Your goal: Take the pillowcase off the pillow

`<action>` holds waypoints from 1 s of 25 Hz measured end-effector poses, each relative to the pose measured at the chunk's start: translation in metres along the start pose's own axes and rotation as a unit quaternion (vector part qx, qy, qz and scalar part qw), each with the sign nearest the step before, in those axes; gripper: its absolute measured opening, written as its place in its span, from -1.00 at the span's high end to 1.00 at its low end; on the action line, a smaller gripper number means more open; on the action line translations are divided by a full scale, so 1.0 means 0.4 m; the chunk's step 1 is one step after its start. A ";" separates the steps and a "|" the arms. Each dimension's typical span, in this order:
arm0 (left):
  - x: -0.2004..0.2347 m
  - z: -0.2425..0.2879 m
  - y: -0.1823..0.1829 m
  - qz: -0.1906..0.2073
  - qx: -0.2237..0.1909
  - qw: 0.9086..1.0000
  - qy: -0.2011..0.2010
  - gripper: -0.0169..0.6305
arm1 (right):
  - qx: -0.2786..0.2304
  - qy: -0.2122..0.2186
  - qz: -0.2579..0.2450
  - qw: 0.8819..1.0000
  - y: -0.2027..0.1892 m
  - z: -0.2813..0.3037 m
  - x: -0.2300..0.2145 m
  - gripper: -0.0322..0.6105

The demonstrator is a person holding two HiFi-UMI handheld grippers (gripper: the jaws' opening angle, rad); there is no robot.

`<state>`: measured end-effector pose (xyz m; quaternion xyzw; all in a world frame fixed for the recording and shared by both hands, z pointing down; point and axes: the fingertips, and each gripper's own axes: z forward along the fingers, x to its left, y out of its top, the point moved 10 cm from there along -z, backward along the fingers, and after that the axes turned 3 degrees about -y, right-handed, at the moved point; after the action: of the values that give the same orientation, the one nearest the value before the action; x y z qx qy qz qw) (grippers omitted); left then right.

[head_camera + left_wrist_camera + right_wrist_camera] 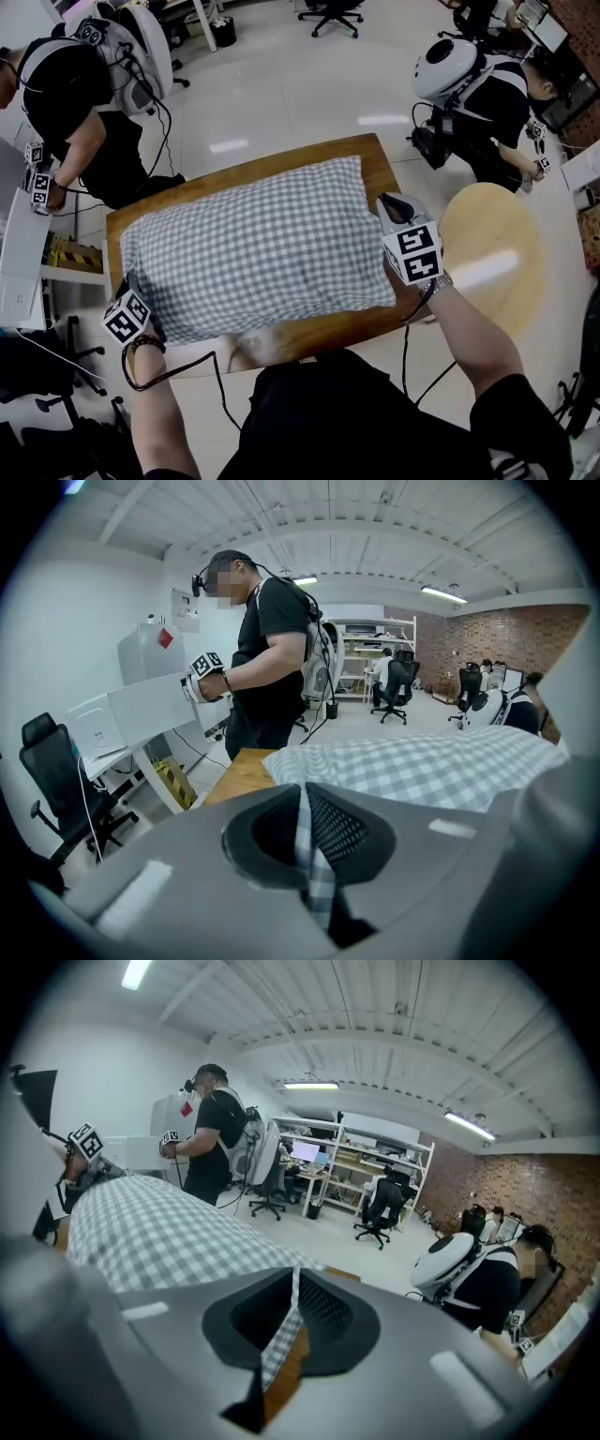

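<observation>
At opposite ends of the pillowcase (253,248), your left tool (314,860) and right tool (278,1335) each clamp its fabric; the pillow seems fully inside, so all the stripping lies ahead.

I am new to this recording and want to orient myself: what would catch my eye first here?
A big grey-checked pillow fills most of the wooden table in the middle of the head view. The left gripper is shut on its pillowcase at the near left corner, the right gripper on the right edge.
</observation>
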<state>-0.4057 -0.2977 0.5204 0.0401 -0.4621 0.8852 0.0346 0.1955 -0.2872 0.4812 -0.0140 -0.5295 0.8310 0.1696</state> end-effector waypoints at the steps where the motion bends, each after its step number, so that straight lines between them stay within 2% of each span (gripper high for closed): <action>1: -0.009 0.003 0.003 0.001 0.002 1.000 0.005 0.92 | 0.008 0.000 0.002 1.000 -0.017 0.009 -0.018 0.83; 8: -0.064 0.021 0.019 0.004 0.006 1.000 0.023 0.93 | 0.067 0.021 0.021 0.997 -0.143 0.076 -0.107 0.76; 11: -0.079 0.026 0.017 0.006 0.008 0.999 0.031 0.92 | 0.098 0.059 0.047 0.992 -0.202 0.110 -0.123 0.59; 15: -0.089 0.029 0.015 0.004 0.009 0.999 0.035 0.92 | 0.134 0.125 0.093 0.979 -0.259 0.139 -0.122 0.41; 20: -0.102 0.028 0.008 0.006 0.012 0.999 0.040 0.92 | 0.118 0.189 0.119 0.968 -0.264 0.140 -0.107 0.38; 25: -0.141 0.019 -0.012 0.006 0.007 0.999 0.037 0.92 | 0.095 0.245 0.160 0.952 -0.266 0.124 -0.121 0.22</action>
<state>-0.3487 -0.3026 0.5227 0.0045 -0.4547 0.8894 0.0459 0.2597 -0.3043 0.5894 -0.2854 -0.3812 0.8648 0.1593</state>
